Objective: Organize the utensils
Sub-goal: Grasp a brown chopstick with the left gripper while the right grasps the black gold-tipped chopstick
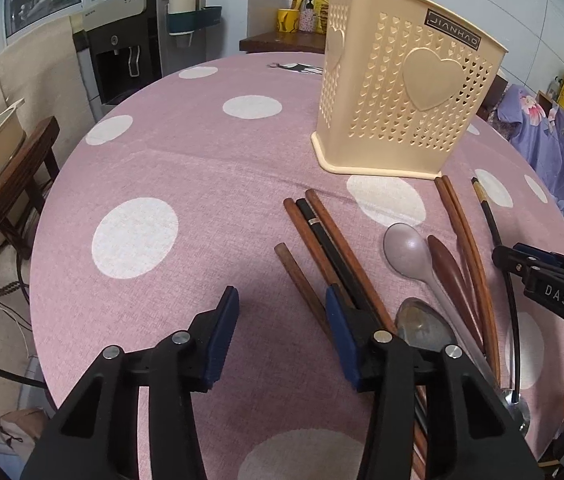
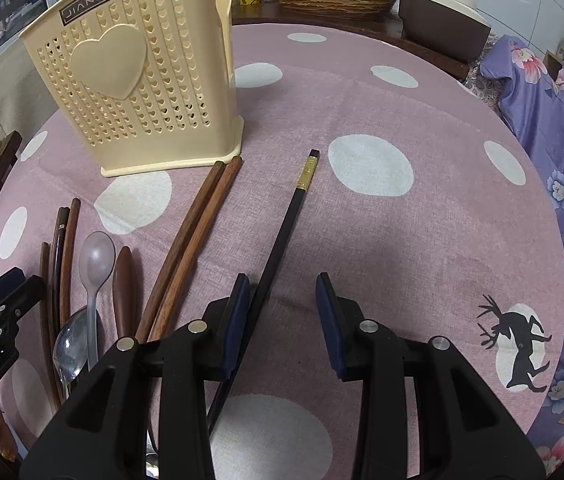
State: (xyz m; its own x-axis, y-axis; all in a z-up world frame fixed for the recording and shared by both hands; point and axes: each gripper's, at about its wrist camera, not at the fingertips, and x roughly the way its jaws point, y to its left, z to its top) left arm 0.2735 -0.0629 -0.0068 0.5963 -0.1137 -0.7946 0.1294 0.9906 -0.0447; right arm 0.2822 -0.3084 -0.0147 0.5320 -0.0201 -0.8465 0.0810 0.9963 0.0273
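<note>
Both grippers tilt steeply down over the pink, white-dotted tablecloth. The left gripper stands parted on bare cloth beside brown wooden chopsticks; the right gripper — parted too, gripping nothing — straddles a black gold-banded chopstick. Beyond stands the cream perforated plastic utensil holder.

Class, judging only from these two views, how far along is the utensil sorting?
Done: nothing visible; no utensil shows above the cream holder.
In hand: nothing. The right tongs stand open around the black chopstick; the left tongs are open too.
Left: the wooden chopsticks and spoons on the table.
</note>
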